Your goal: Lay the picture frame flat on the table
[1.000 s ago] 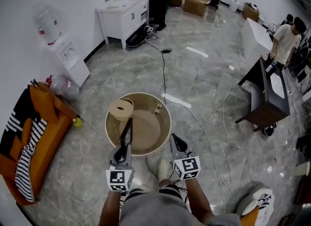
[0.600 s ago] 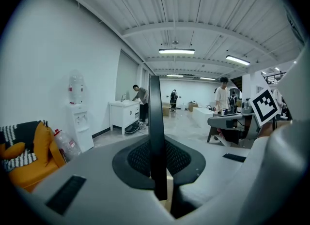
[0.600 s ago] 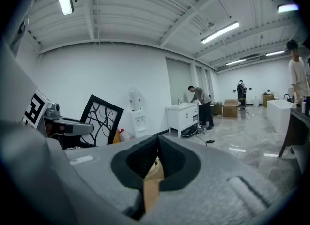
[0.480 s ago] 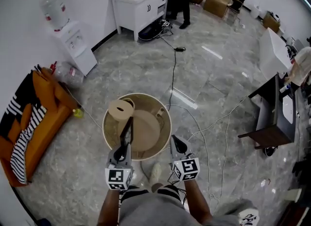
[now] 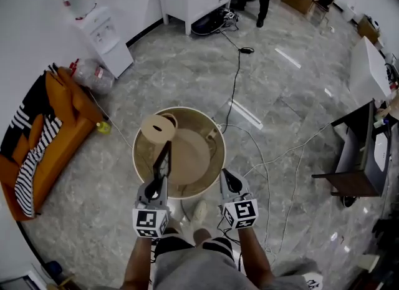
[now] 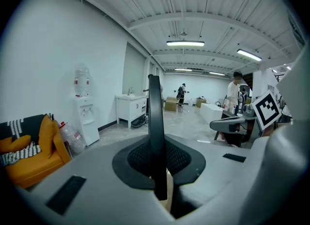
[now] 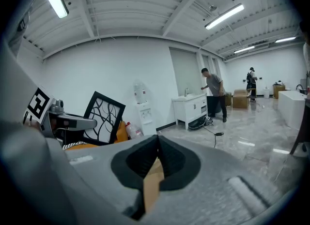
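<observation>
A grey marble floor lies around a round tan wooden table. Near its edge, the left gripper pinches a thin black picture frame upright. The frame shows edge-on, so its front is hidden. The right gripper is pressed together, holding nothing.

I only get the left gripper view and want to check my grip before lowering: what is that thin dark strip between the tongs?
Observer: That is the picture frame, edge-on to you. The right gripper view shows its black border and branch pattern, held upright in the left tongs.
Operator: Where is the table?
Observer: In the head view the round table lies just ahead, and the frame shows over its near half.
Operator: And the other hand?
Observer: The right tongs are shut on nothing, by the table's near rim.
</observation>
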`<state>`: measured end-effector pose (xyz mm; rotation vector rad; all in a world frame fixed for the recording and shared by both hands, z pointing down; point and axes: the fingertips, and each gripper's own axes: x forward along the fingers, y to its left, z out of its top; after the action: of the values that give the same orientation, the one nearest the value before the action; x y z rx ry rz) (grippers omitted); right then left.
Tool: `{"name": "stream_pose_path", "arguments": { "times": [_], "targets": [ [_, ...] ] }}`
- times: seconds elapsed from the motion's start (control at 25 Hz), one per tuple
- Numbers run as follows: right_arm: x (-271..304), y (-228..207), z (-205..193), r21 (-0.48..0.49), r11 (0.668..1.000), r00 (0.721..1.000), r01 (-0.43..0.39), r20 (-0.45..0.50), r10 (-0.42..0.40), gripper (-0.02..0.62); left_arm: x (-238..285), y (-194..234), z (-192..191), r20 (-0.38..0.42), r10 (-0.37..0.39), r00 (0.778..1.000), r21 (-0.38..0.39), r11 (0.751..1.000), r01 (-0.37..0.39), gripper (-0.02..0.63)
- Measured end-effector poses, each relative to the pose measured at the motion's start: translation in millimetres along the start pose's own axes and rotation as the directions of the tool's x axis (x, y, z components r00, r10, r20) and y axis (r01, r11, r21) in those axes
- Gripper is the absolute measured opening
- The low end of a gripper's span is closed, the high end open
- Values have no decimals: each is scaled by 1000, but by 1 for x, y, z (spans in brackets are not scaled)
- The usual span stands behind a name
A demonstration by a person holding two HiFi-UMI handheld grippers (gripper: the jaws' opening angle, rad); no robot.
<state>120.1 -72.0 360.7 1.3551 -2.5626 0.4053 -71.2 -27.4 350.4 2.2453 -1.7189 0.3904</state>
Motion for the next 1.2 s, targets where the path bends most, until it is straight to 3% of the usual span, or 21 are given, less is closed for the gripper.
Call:
{"name": "stream_pose_path", "arguments": {
  "times": [0.36,0.6,0.92,1.2],
  "targets": [
    [47,-4,-40,33,999,998,15,-53,-13,-2,43,21,-46,-66,-36,997,-37,999,33,45],
    [80,-11,-72,54,996,994,74,-87,-69,-2,82,40,-89,-127,-104,986,-61,993,97,44],
    [117,-21,-143,111,981,976,161,-167,-141,-2,137,61,-158,-216,-179,960,-44,984,173,46],
    [140,-34,-203,126,976,961,176,-238,-143,-2,169,44,-221,-316,-238,918,-19,969,245,46]
  ]
}}
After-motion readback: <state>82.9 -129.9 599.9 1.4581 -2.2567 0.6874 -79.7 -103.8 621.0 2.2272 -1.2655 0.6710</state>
